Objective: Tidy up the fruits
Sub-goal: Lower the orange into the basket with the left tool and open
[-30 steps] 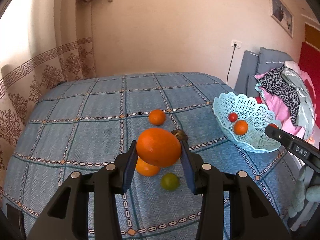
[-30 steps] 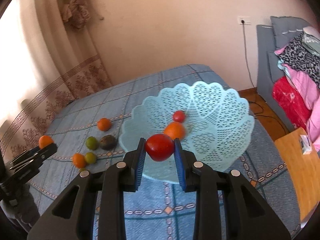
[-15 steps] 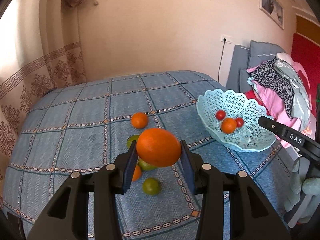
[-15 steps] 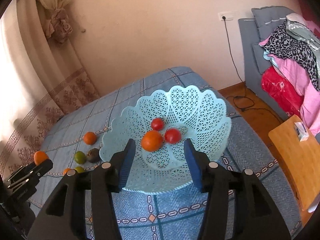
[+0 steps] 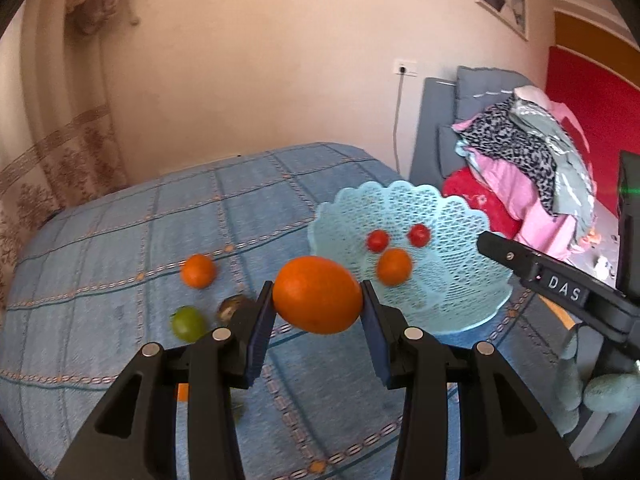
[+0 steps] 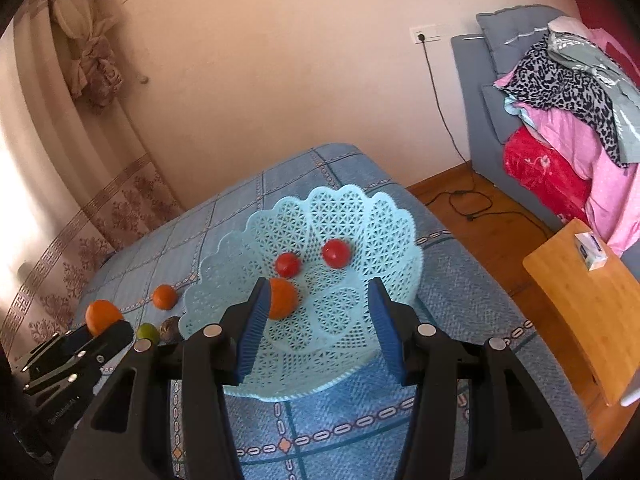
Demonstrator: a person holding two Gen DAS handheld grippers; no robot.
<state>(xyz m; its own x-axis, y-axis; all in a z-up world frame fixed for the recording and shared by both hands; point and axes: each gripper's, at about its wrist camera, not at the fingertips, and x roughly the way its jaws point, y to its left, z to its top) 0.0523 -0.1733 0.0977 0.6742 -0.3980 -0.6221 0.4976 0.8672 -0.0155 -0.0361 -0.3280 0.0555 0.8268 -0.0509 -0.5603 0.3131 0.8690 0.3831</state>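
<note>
The blue checked tablecloth (image 5: 120, 248) carries everything; its right edge runs alongside a sofa heaped with clothes. The pale blue lattice basket (image 5: 452, 280) sits at that right edge, and it already holds two red tomatoes (image 5: 378, 240) and one small orange (image 5: 394, 266).

The left gripper (image 5: 318, 300) is clamped on a large orange (image 5: 318, 300), held clear above the cloth, its long axis lying across the jaws from pad to pad. The basket lies ahead and to the right of this gripper, near but not yet beneath the fruit. This is judged to be the governing relation: the load must travel forward and rightward until it is over the basket's hollow before any release.

The right gripper (image 6: 316, 328) hangs over the basket's near rim with jaws spread wide and nothing between them.

Remaining loose, towards the cloth's left side: a smaller orange (image 5: 197, 271), a green fruit (image 5: 188, 322) and a dark brown fruit (image 5: 232, 306). Collection is judged roughly half done.
</note>
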